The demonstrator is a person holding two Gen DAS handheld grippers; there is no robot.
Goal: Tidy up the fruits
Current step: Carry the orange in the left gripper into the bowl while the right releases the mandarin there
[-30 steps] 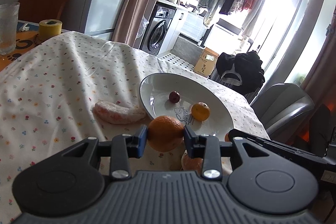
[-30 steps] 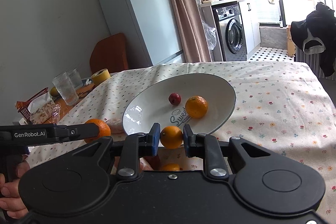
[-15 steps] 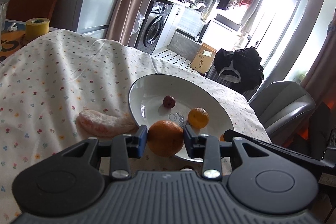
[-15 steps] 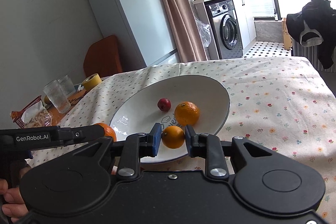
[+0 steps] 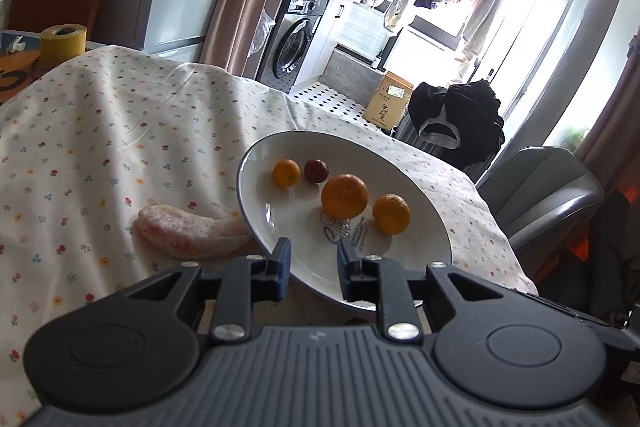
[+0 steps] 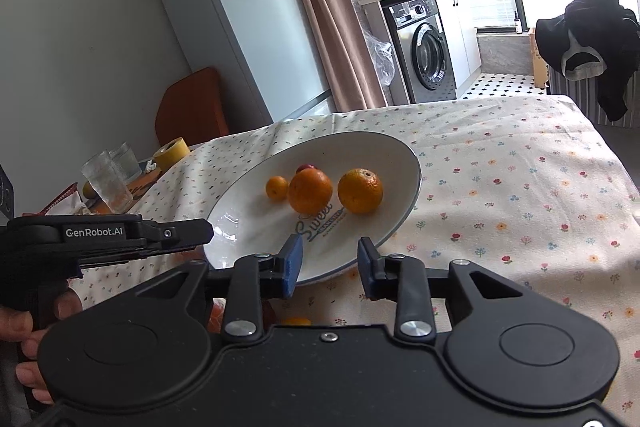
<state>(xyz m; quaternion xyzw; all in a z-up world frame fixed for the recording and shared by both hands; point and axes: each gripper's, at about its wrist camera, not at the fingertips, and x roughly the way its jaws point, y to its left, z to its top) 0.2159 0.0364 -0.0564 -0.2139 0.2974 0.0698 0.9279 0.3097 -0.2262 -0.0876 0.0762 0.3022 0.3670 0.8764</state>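
A white plate (image 5: 256,163) with a dark rim stands on the flowered tablecloth. In it lie a small orange (image 5: 286,173), a dark red fruit (image 5: 316,171), a big orange (image 5: 345,196) and a third orange (image 5: 391,214). A peeled pinkish citrus segment (image 5: 192,233) rests on the cloth against the plate's left rim. My left gripper (image 5: 311,259) is open and holds nothing, just short of the plate's near rim. My right gripper (image 6: 329,259) is also open and holds nothing at the plate's (image 6: 404,163) near edge. Bits of more fruit (image 6: 296,321) peek out beneath it.
A yellow tape roll (image 5: 63,43) and drinking glasses (image 6: 106,183) stand at the far left of the table. A grey chair (image 5: 548,195) sits past the table's right edge. A hand (image 6: 36,327) holds the left gripper (image 6: 204,231) beside the plate.
Both grippers have opened and let their oranges go into the plate. Both have drawn back a little from the fruit.
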